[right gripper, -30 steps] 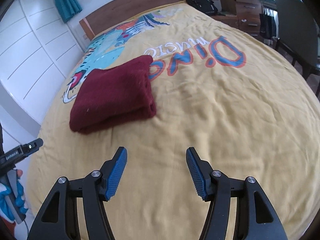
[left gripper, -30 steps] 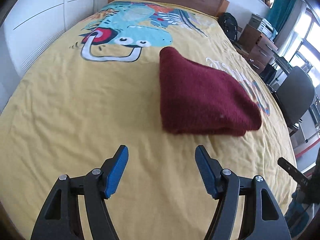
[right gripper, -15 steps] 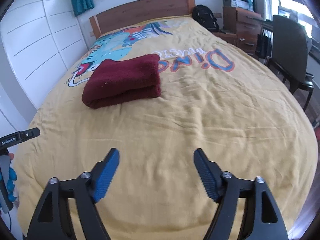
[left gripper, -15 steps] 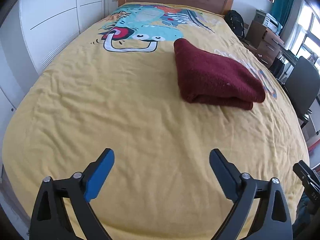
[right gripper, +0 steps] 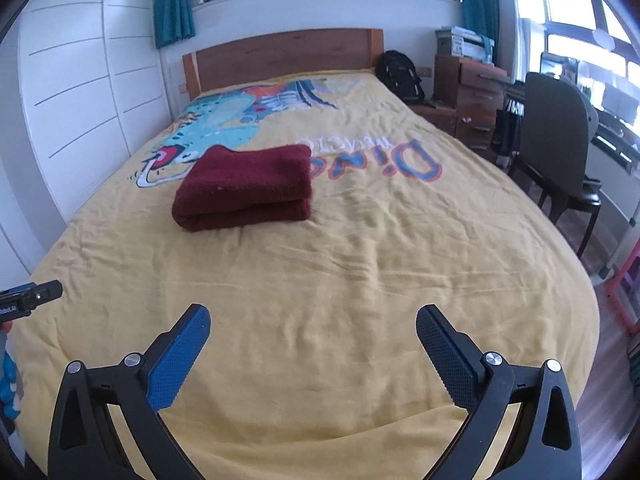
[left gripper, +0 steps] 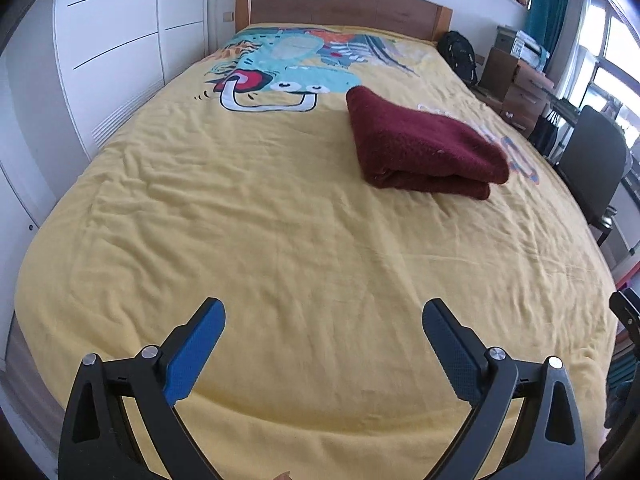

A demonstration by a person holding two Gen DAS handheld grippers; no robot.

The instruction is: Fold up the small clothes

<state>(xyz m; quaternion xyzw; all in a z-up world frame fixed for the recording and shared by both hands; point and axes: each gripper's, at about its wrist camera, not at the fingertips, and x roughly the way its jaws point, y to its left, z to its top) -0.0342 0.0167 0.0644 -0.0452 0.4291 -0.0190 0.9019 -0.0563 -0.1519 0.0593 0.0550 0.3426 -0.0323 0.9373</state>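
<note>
A dark red knitted garment [left gripper: 420, 144] lies folded in a thick rectangle on the yellow bedspread [left gripper: 280, 240], right of the dinosaur print. It also shows in the right wrist view [right gripper: 248, 184], left of centre. My left gripper [left gripper: 324, 320] is wide open and empty, above the near end of the bed, well back from the garment. My right gripper [right gripper: 314, 328] is also wide open and empty, near the foot of the bed. The tip of the left gripper [right gripper: 36, 298] shows at the left edge of the right wrist view.
White wardrobe doors [left gripper: 120, 60] run along the bed's left side. A wooden headboard [right gripper: 280, 56] stands at the far end. A black backpack [right gripper: 400, 74], wooden drawers [right gripper: 468, 96] and a dark chair [right gripper: 560, 140] stand to the right.
Both grippers have pulled back from the folded garment toward the foot of the bed and opened wider. The garment lies as it did.
</note>
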